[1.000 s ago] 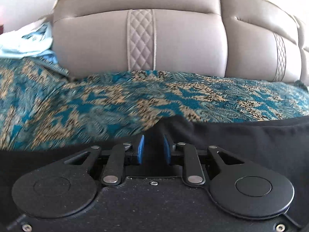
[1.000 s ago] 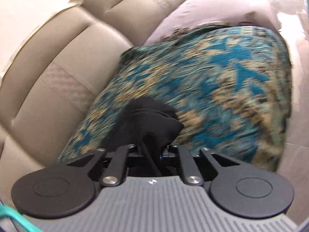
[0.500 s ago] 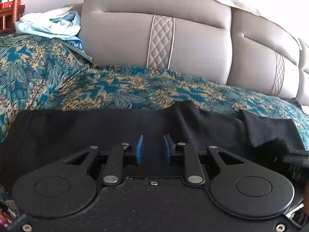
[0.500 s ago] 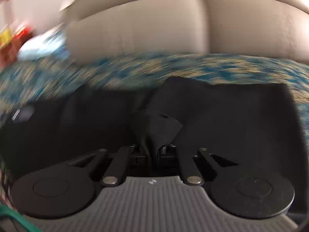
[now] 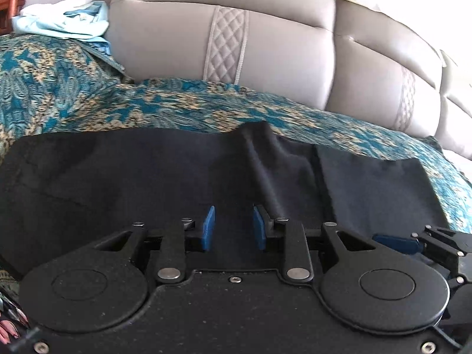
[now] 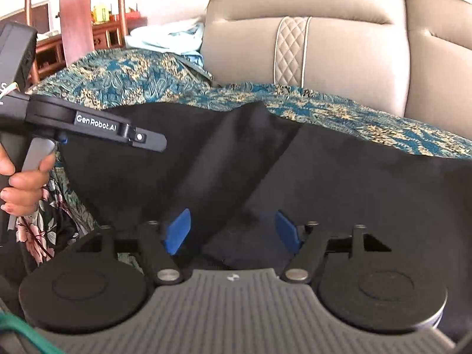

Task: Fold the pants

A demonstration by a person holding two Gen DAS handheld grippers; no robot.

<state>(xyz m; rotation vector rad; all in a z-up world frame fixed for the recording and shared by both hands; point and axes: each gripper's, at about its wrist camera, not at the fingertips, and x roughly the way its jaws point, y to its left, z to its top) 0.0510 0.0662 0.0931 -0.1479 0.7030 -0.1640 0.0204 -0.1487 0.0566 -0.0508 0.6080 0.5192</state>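
Black pants lie spread across the teal patterned cover on the sofa seat, with a raised ridge running toward the backrest. My left gripper hovers low over their near edge. Its blue pads are a little apart and opening, and the cloth lies flat under them, not pinched. My right gripper is opening wide, with a loose fold of the pants lying between its pads, untouched. One right gripper pad shows at the left view's right edge. The left gripper reaches over the pants' left end.
The beige quilted sofa back rises right behind the seat. Light blue clothes are piled on the covered armrest at the far left. Wooden furniture stands beyond it. A hand grips the left gripper's handle beside floral fabric.
My right gripper swung left across the seat with the pant end, rolled level, and opened, dropping the cloth onto the pants. My left gripper drew back, so more of the pants shows.
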